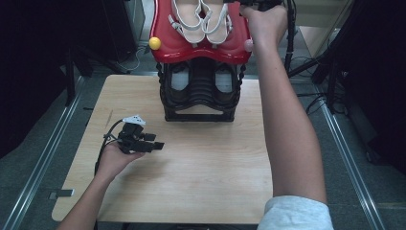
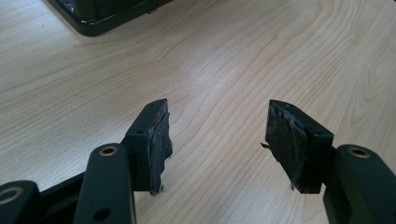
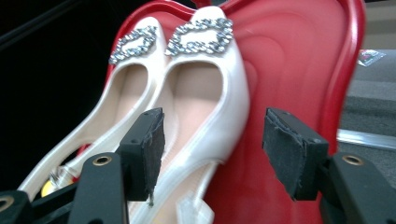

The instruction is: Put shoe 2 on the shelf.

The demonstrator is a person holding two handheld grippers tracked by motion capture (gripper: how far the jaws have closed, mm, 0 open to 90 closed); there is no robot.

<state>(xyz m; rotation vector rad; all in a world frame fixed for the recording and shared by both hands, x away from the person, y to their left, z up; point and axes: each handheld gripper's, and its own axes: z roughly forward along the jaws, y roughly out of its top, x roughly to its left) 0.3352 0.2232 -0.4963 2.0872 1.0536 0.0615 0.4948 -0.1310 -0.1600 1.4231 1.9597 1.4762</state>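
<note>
I have the right hand-held gripper point(image 3: 212, 154) up at the red top tray point(image 3: 299, 60) of the shoe rack point(image 1: 200, 103), its jaws spread wide with nothing pinched. The pair of white shoes point(image 3: 187, 98) lies side by side on that tray, the nearer shoe partly between the jaws but untouched. I judge this the placing step, just let go. Next I should draw the gripper back without nudging the shoes. My left hand-held gripper point(image 2: 217, 144) hovers spread over the desk point(image 2: 224, 60).

The left gripper point(image 2: 217, 144) hangs agape over the wooden table point(image 2: 243, 60) (black rack base point(image 2: 100, 14) beyond).
</note>
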